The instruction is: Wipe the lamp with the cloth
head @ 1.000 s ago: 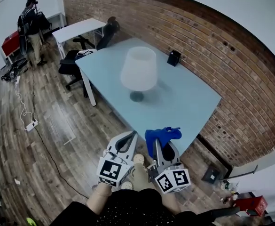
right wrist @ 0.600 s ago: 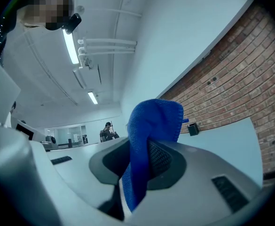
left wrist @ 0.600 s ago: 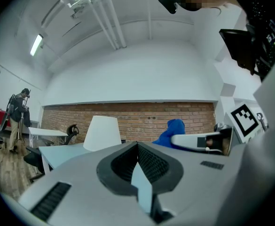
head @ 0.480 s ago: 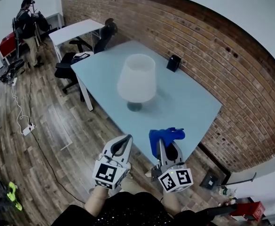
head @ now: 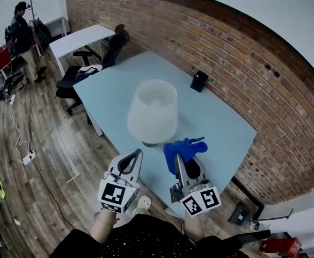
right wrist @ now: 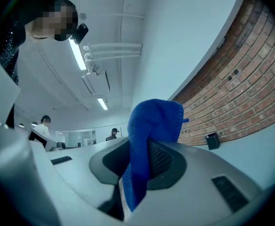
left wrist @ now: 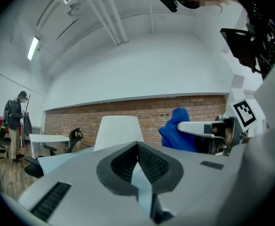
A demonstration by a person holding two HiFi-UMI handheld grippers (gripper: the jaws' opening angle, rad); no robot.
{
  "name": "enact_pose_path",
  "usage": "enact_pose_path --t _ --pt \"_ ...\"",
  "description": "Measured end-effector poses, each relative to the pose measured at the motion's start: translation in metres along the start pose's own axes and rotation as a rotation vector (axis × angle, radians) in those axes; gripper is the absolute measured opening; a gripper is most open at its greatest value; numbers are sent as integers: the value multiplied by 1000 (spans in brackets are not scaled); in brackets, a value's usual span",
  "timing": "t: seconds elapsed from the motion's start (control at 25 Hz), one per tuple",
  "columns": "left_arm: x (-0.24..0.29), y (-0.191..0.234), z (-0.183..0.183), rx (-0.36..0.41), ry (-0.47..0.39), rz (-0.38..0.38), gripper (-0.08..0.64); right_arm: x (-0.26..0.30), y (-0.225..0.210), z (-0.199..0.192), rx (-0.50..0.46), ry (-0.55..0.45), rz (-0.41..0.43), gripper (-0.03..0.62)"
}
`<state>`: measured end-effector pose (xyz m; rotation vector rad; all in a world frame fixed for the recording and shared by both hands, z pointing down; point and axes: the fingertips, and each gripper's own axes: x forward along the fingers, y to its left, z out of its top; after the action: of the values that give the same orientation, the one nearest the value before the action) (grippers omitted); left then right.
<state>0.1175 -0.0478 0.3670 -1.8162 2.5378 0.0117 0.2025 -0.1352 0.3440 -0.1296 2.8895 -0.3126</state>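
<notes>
A white lamp [head: 152, 112] with a conical shade stands on the pale blue table [head: 221, 122]; in the left gripper view the lamp [left wrist: 117, 132] shows beyond the jaws. My right gripper [head: 179, 164] is shut on a blue cloth [head: 182, 149], held over the table's near edge just right of the lamp base. In the right gripper view the cloth [right wrist: 146, 149] hangs bunched between the jaws. My left gripper [head: 130, 160] is shut with nothing in it, below and left of the lamp, off the table's edge.
A small black box [head: 199, 81] sits at the table's far side by the brick wall [head: 264, 90]. An office chair [head: 73, 79] and a white desk [head: 79, 38] stand at the far left. A person [head: 18, 34] stands in the far corner. Cables [head: 22, 138] lie on the wood floor.
The view has moved closer to the table; the lamp now sits nearer both grippers. The right gripper with the cloth has come up beside the lamp base. The left gripper stays shut.
</notes>
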Motion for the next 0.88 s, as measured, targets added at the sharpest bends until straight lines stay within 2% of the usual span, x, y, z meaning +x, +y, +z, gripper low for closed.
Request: enact_pose_path --t 0.24,0.44,0.56,0.68,0.88 --pt "40 45 13 16 -11 16 9 54 -22 34 35 -99 42 80" --pt "63 89 19 12 -23 45 9 95 -14 73 35 -158 173 80" --pt "74 110 18 -2 -32 69 9 116 -9 73 39 -134 236 80" --pt "81 127 15 -13 -39 78 9 129 -18 62 16 -104 192 80" --pt "87 144 7 -24 -25 46 8 132 -31 46 -4 -83 105 80"
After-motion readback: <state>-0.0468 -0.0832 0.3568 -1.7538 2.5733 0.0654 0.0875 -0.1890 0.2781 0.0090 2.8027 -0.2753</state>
